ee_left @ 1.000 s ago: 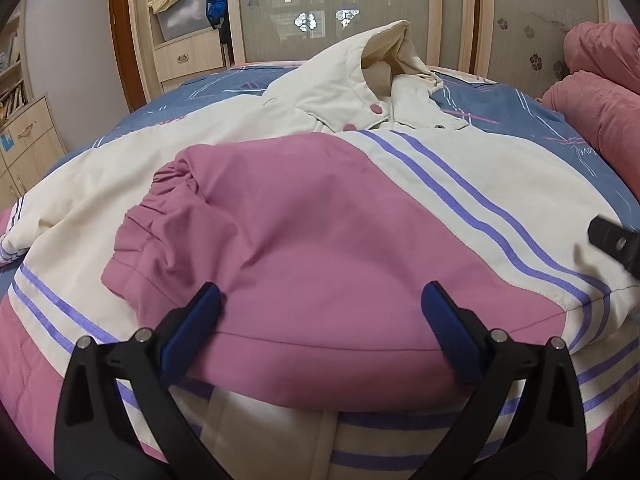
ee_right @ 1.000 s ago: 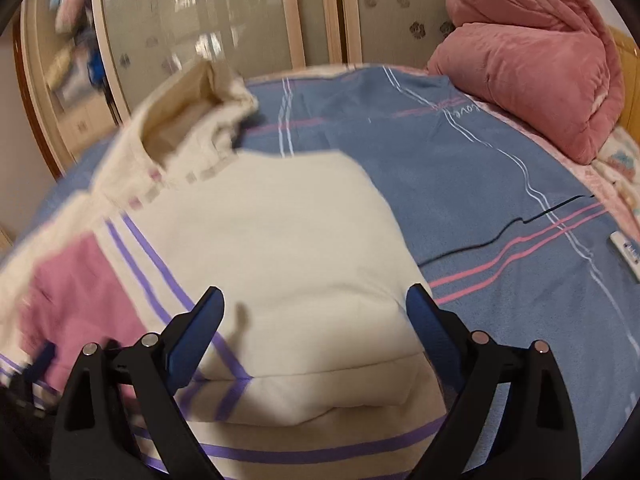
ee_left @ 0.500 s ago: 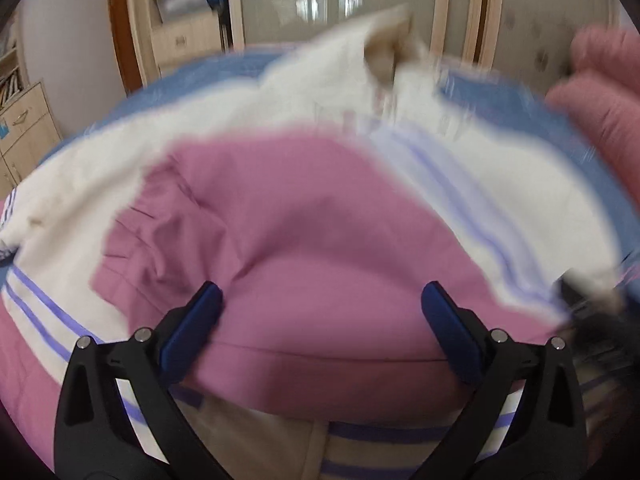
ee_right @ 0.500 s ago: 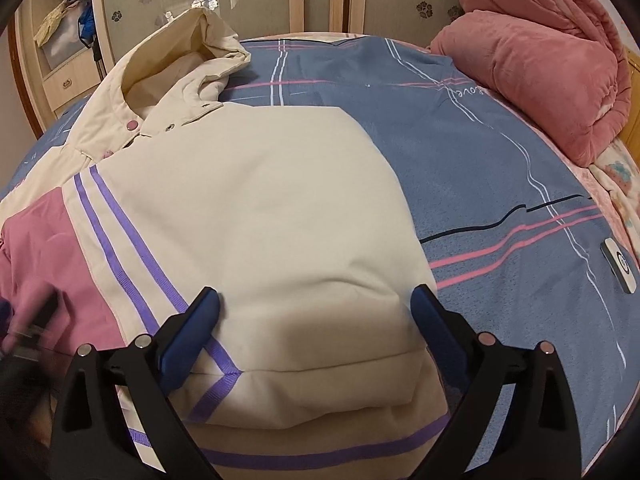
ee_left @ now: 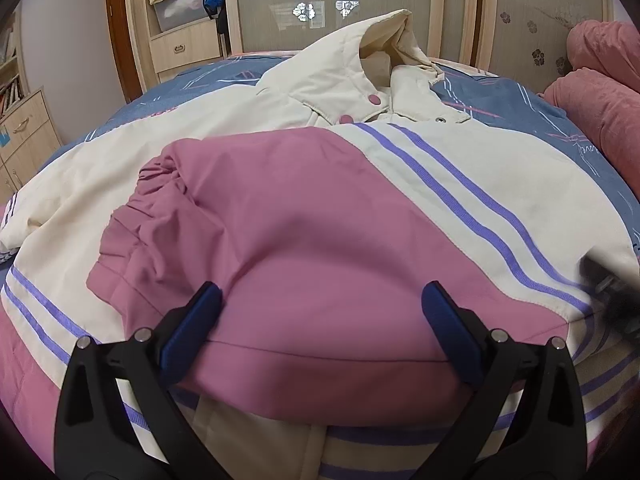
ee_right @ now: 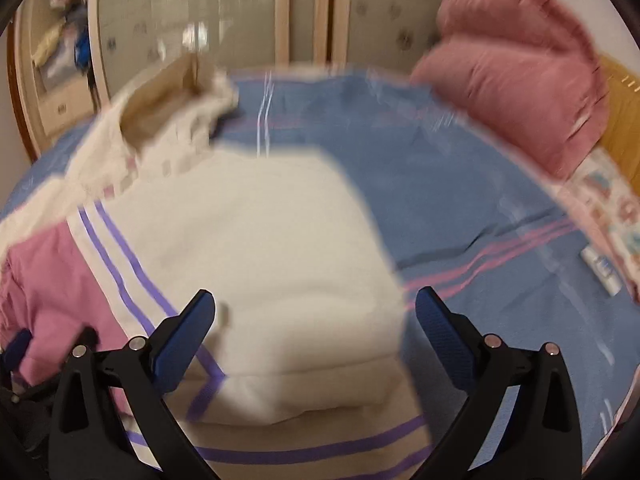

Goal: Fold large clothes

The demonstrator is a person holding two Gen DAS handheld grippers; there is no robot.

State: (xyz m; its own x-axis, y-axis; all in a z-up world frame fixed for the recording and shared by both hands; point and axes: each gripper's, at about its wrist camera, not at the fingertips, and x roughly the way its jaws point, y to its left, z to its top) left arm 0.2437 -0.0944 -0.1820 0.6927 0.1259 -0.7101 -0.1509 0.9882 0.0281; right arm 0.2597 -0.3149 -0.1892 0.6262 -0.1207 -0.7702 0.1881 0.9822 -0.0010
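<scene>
Blue striped bedsheet [ee_right: 460, 208] background; right claw [ee_right: 314, 320] spread, its jaws just opened wider, nothing pinched, over cream, pink and purple-striped padded jacket [ee_left: 320, 208]; left claw [ee_left: 320, 312] likewise spread above pink sleeve [ee_left: 224, 220]: fold released, next fold likely pending

From the left wrist we look steeply down, close over the jacket [ee_left: 320, 216] on the bed [ee_left: 500, 100], facing the far wardrobe [ee_left: 360, 0]. From the right wrist, further right, we face the same way, blurred. Both views share the jacket's hood.
</scene>
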